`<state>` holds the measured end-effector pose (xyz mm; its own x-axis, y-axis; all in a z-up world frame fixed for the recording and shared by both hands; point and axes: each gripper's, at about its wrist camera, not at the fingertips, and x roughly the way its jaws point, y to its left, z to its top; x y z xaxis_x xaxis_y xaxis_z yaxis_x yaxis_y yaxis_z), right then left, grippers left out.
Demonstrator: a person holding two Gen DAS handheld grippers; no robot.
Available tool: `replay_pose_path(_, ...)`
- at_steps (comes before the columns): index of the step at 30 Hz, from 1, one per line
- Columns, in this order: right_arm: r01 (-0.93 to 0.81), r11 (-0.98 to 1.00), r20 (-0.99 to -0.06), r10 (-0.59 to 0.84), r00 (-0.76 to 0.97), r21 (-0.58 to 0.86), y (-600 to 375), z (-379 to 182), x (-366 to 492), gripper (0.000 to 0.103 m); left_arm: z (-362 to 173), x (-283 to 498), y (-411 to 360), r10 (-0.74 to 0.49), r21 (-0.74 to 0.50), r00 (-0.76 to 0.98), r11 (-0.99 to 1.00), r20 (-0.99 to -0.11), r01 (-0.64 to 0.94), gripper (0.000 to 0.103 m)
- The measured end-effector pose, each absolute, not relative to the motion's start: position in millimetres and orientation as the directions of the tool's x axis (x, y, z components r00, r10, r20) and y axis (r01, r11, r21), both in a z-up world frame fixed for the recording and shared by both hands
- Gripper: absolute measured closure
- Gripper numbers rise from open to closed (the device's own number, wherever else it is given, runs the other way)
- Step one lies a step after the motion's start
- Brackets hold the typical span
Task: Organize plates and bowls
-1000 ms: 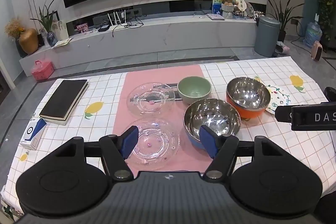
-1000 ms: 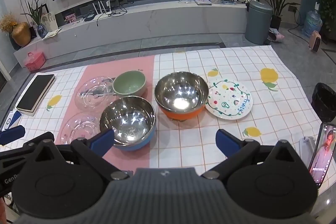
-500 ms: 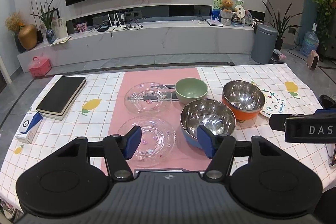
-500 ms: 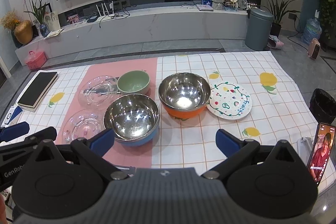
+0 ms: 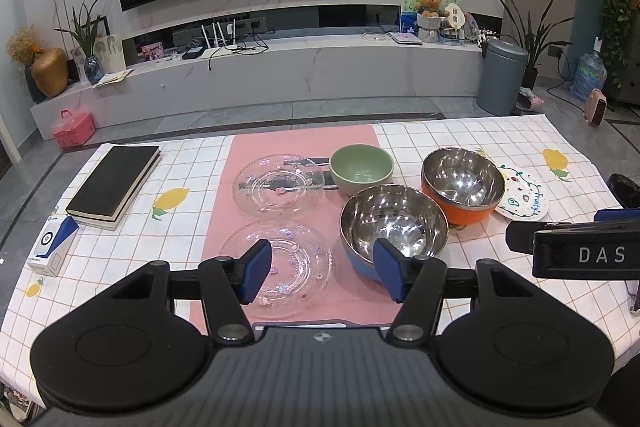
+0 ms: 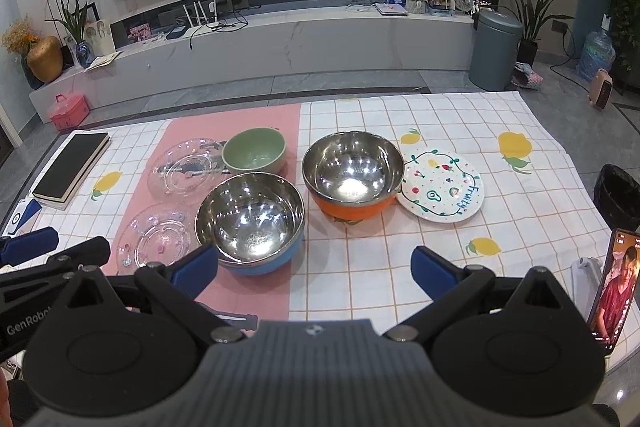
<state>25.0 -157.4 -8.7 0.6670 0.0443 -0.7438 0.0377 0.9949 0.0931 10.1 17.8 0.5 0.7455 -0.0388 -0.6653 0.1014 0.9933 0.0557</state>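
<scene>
Our fingers [image 5: 256, 277] on the left gripper [image 5: 322, 275] stand apart with nothing between them, and the right gripper [image 6: 316, 273] is spread wider still, also empty. Over the last second both have drawn up and back from the bench [image 6: 532, 203], so the dishes look smaller and further off than they did, and none of them has moved. We read that as a pause to take stock, not a grasp: the sorting has not begun. Everything lies loose on the checked cloth. Two clear glass plates sit on the pink runner [image 5: 304, 143], the near glass plate [image 5: 276, 263] just below our left fingers and the far glass plate [image 5: 279, 184] behind it, close but not stacked. The green bowl [image 6: 254, 151] stands just beside the far one. The blue-based steel bowl [image 6: 250, 219] is nearest us, the orange-based steel bowl [image 6: 352, 179] stands to its right, and the painted plate [image 6: 442, 187] lies against that bowl's far side, its edge seemingly tucked under the rim. A black book [image 5: 114, 181] rests well to the left, apart from the dishes. From here we judge the easy start is to lay one glass plate on the other, then nest the steel bowls; the thin glass rims will want a careful, low pinch.
</scene>
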Motion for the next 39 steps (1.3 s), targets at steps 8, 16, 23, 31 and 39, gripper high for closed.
replay_pose_path(8,0.05,0.995,-0.743,0.034,0.668,0.091,-163.3,-7.9,26.4,0.003,0.4,13.4,14.1,-0.048,0.05,0.744,0.993,-0.667,0.109,0.033)
replay_pose_path(16,0.051,0.995,-0.742,0.03,0.67,0.085,-164.3,-8.8,27.9,0.002,0.0,14.0,13.3,-0.047,0.052,0.745,0.993,-0.665,0.109,0.033)
replay_pose_path(23,0.043,0.996,-0.743,0.034,0.668,0.084,-159.7,-10.3,28.7,0.003,-0.2,15.6,12.2,-0.042,0.052,0.743,0.993,-0.668,0.103,0.033)
replay_pose_path(31,0.029,0.996,-0.748,0.045,0.662,0.085,-155.6,-13.0,29.7,0.002,-3.4,16.5,20.5,-0.034,0.044,0.738,0.995,-0.673,0.086,0.033)
replay_pose_path(39,0.034,0.996,-0.749,0.043,0.661,0.088,-158.0,-13.3,29.4,0.002,-4.8,16.4,21.1,-0.036,0.046,0.74,0.995,-0.672,0.09,0.033)
